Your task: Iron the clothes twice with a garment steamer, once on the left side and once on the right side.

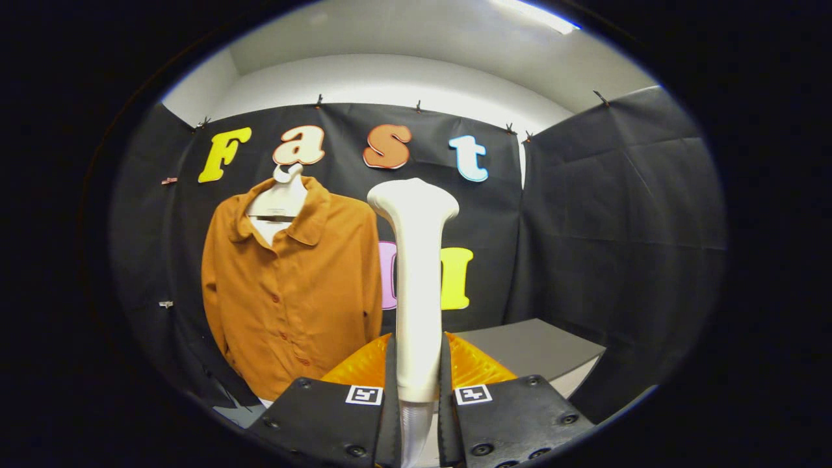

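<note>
My gripper (418, 364) is shut on the white garment steamer (416, 273), both fingers pressing on its handle. The steamer stands upright between the fingers, its wide head at the top, raised off the table. An orange-brown buttoned shirt (292, 292) hangs on a white hanger (281, 198) against the black booth wall, beyond the fingers and to the left of the steamer. The steamer head is apart from the shirt, to the right of its right sleeve. The lower hem of the shirt is hidden behind my left finger.
A grey table (533, 348) lies beyond the fingers to the right, with its white front edge showing. Black cloth walls close the booth at the back and on the right side.
</note>
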Tool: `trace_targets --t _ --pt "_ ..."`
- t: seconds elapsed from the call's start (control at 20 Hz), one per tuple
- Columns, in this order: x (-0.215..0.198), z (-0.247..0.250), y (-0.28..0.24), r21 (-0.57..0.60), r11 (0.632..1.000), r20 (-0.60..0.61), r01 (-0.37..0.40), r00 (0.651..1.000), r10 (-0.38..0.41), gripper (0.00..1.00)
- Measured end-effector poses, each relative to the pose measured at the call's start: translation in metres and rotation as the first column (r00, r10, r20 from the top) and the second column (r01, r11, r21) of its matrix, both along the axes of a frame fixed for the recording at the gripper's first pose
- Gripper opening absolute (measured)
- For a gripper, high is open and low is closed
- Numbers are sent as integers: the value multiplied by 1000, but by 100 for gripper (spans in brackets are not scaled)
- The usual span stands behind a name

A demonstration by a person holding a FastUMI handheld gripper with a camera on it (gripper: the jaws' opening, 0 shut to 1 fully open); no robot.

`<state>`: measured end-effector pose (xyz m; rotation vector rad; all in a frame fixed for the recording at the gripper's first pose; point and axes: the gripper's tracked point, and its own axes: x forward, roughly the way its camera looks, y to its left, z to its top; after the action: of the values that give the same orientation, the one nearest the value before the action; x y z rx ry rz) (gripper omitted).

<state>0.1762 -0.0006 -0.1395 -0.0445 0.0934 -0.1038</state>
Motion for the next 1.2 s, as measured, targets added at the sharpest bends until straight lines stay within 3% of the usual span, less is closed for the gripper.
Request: trace_targets --t 0.45,1.2 --pt "42 -10 99 10 998 -4 -63 998 64 26" --pt "107 -78 117 2 999 -66 -32 997 32 26"
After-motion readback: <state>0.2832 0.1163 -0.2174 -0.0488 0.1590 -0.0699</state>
